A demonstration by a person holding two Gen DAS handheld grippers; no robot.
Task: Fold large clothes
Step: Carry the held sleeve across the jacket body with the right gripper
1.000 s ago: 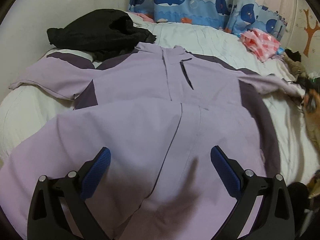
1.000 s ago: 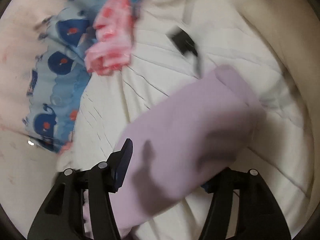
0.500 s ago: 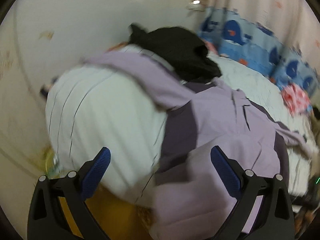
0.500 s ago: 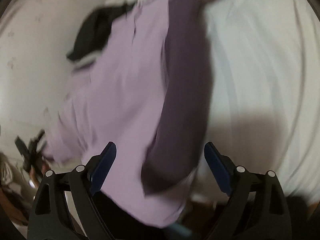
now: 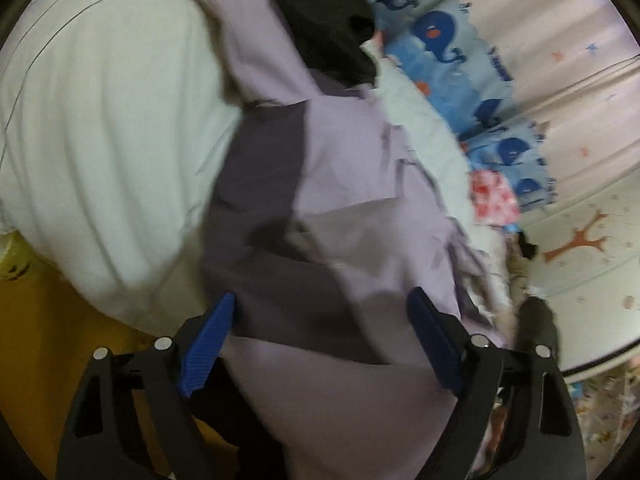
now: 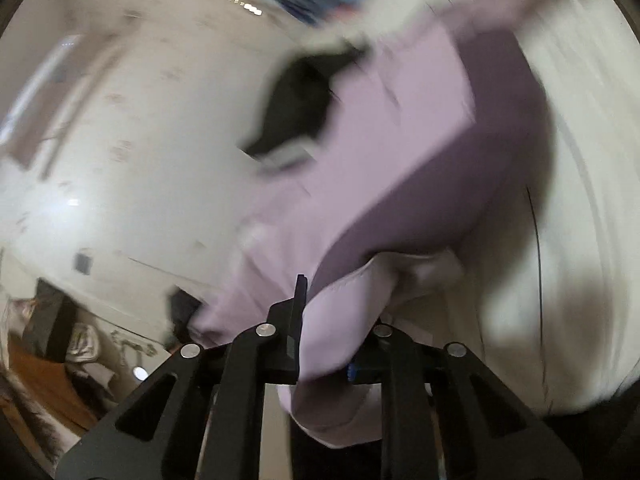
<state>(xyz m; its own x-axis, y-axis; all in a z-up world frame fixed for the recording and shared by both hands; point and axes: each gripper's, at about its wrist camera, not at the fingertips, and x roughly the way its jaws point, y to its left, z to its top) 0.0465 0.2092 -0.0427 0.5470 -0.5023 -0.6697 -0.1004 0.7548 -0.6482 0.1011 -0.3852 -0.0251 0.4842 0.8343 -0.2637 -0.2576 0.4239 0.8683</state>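
A large lilac jacket (image 5: 344, 184) with dark purple side panels lies spread on a white bed (image 5: 104, 128). My left gripper (image 5: 320, 332) is open, its blue pads either side of the jacket's bottom hem near the bed edge, not gripping. My right gripper (image 6: 340, 332) is shut on the jacket's hem corner (image 6: 344, 320); lilac cloth bunches between its jaws and hangs below. The rest of the jacket (image 6: 400, 128) stretches away from it across the bed (image 6: 580, 208). The right view is blurred.
A black garment (image 5: 332, 12) lies at the jacket's collar end. A whale-print curtain (image 5: 460, 64) and a pink patterned cloth (image 5: 494, 198) are at the far side. Yellow floor (image 5: 60, 320) shows below the bed edge. A wall (image 6: 140, 140) and clutter stand left in the right view.
My right gripper went from open over the jacket to shut on its hem. My left gripper swung to the jacket's left bottom side and stayed open.
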